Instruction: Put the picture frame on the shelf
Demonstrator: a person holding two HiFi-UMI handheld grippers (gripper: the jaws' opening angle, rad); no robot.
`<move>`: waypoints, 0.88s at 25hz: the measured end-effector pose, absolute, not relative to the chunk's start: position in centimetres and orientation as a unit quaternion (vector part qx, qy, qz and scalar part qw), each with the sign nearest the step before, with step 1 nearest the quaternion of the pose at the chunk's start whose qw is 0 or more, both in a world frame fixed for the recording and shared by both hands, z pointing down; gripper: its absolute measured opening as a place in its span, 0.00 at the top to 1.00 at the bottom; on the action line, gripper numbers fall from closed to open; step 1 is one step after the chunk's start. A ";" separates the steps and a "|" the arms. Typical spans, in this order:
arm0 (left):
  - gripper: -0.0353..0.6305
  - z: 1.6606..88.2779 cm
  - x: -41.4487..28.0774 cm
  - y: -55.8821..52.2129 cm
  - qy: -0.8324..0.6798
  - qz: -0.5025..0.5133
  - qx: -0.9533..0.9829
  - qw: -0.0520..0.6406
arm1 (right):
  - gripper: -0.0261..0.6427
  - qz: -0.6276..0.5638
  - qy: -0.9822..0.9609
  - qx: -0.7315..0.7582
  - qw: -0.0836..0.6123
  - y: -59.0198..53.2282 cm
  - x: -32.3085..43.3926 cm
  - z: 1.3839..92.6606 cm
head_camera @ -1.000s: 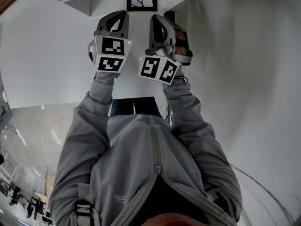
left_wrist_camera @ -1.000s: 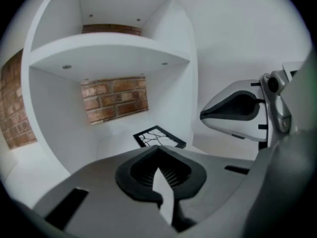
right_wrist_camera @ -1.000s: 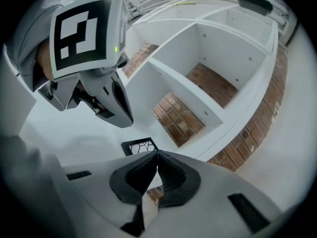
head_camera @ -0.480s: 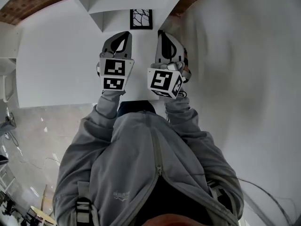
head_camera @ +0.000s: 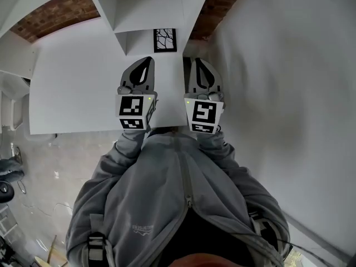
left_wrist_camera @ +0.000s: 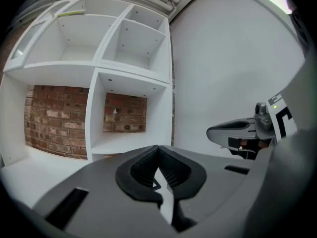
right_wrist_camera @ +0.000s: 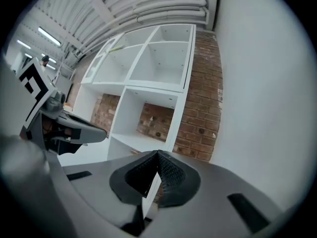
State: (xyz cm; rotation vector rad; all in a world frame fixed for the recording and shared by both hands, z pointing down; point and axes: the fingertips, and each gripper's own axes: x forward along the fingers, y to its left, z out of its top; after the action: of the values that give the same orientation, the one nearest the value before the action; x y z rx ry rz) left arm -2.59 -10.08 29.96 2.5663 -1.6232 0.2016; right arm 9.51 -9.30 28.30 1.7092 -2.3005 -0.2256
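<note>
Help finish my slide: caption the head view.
Left gripper and right gripper, shut and empty, side by side before a white shelf; picture frame just beyond.

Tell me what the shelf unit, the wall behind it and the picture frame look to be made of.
Shelf unit: probably painted or laminated board; smooth, matt white panels with small peg holes.
Wall behind: bare brick; rough reddish blocks with pale mortar lines.
Picture frame: dark, plain border, wood or plastic, too small to tell; the white sheet with black branching lines looks like paper.
</note>
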 end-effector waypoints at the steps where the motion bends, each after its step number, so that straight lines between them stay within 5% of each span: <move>1: 0.94 29.3 -2.5 -9.5 -0.530 0.058 0.844 0.050 | 0.92 -0.069 -0.795 0.590 0.123 -8.7 9.7 27.9; 22: 0.94 24.8 -0.8 -3.8 -0.516 0.032 0.856 0.021 | 0.92 -0.050 -0.816 0.575 0.045 -3.3 10.6 23.1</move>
State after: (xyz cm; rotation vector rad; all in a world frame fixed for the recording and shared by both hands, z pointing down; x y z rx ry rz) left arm -0.84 -3.78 24.84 2.6528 -1.5993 0.0986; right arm 10.57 -3.32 23.13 1.7552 -2.4917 -0.1540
